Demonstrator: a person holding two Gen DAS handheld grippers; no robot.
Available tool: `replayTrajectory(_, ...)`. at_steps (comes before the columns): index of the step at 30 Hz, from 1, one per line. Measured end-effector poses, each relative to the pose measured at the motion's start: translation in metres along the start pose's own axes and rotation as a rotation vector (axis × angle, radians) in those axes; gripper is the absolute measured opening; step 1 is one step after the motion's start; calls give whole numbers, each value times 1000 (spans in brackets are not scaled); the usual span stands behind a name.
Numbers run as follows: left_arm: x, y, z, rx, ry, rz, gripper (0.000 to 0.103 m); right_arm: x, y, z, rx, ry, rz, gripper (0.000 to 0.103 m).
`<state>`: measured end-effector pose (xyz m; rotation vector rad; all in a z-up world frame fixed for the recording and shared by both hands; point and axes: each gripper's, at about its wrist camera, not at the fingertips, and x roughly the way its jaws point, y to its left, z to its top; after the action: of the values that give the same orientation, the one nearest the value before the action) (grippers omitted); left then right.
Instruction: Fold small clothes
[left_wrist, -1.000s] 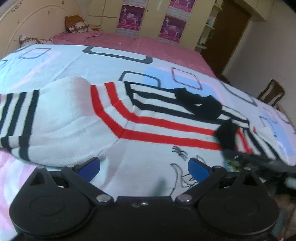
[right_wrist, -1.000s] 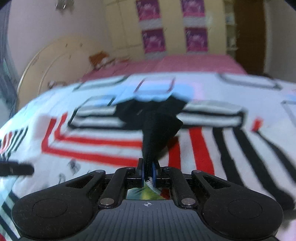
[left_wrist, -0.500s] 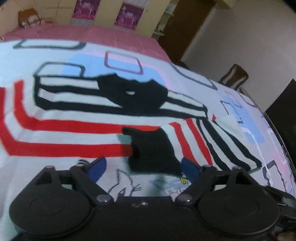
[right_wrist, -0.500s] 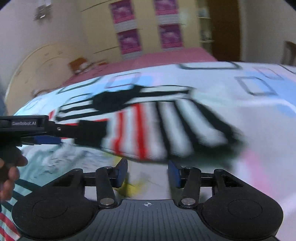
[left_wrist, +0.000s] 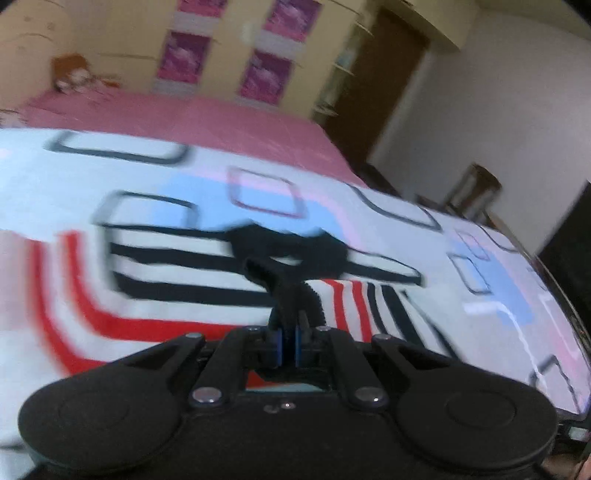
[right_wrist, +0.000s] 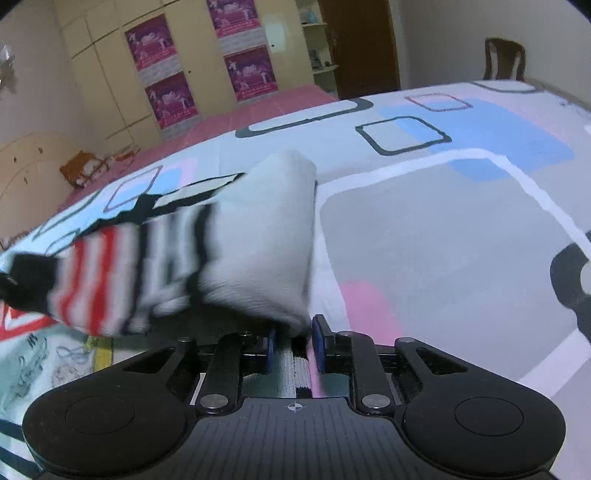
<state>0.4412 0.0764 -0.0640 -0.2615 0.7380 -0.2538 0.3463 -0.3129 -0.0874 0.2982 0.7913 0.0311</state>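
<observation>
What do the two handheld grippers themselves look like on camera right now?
Both look alike: matte black bodies with two round black discs, angled black linkage bars with silver pivot screws, and blue pads on the fingers. The right gripper has a ribbed top plate with a small white crosshair mark. The left gripper has a smooth top. No cables show.

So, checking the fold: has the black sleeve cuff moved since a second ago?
Yes. The black cuff, pinched in the left gripper, now sits below the collar.
</observation>
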Motion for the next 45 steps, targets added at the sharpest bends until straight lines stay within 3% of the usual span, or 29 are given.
replayTrajectory(4, 9, 20, -16, 11, 78, 48, 6, 3, 4, -1, -39, 4, -2, 19)
replayTrajectory(10, 18, 20, -31, 27, 89, 74, 7, 3, 6, -1, -70, 30, 9, 20)
replayTrajectory(11, 19, 19, -32, 42, 94, 75, 14, -1, 6, 0, -78, 30, 21, 20)
replayTrajectory(13, 11, 19, -29, 85, 84, 128, 45, -18, 3, -1, -94, -16, 46, 20)
replayTrajectory(14, 2, 19, -29, 103, 60, 173, 66, -29, 2, -1, -99, -47, 54, 20)
replayTrajectory(15, -13, 15, -29, 125, -7, 204, 69, -38, 2, -1, -96, -78, 57, 20)
replayTrajectory(18, -25, -12, -29, 142, -54, 129, 63, -42, 10, 6, -61, -100, 81, 20)
replayTrajectory(20, -10, -47, -36, 205, -25, 51, 64, -24, 31, 9, -55, -50, 138, 20)
replayTrajectory(23, 21, -79, -48, 259, 30, 6, 64, 6, 77, 6, -150, 34, 202, 20)
replayTrajectory(26, 35, -66, -53, 274, 79, 105, 60, 18, 88, 0, -229, 61, 150, 20)
replayTrajectory(27, 32, -54, -53, 258, 79, 117, 61, 17, 77, 1, -214, 51, 94, 19)
replayTrajectory(29, 22, -33, -50, 227, 67, 141, 59, 12, 48, 10, -141, 47, 60, 19)
replayTrajectory(33, 22, -32, -39, 164, 49, 112, 59, 12, 46, 23, -170, -3, 122, 19)
replayTrajectory(37, 43, -57, -31, 217, 55, 100, 59, 44, 72, 36, -191, 23, 183, 19)
replayTrajectory(39, 56, -55, -27, 223, 57, 118, 61, 64, 80, 45, -237, 24, 124, 19)
replayTrajectory(45, 67, -47, -25, 264, 50, 136, 64, 123, 30, 104, -147, -2, -31, 19)
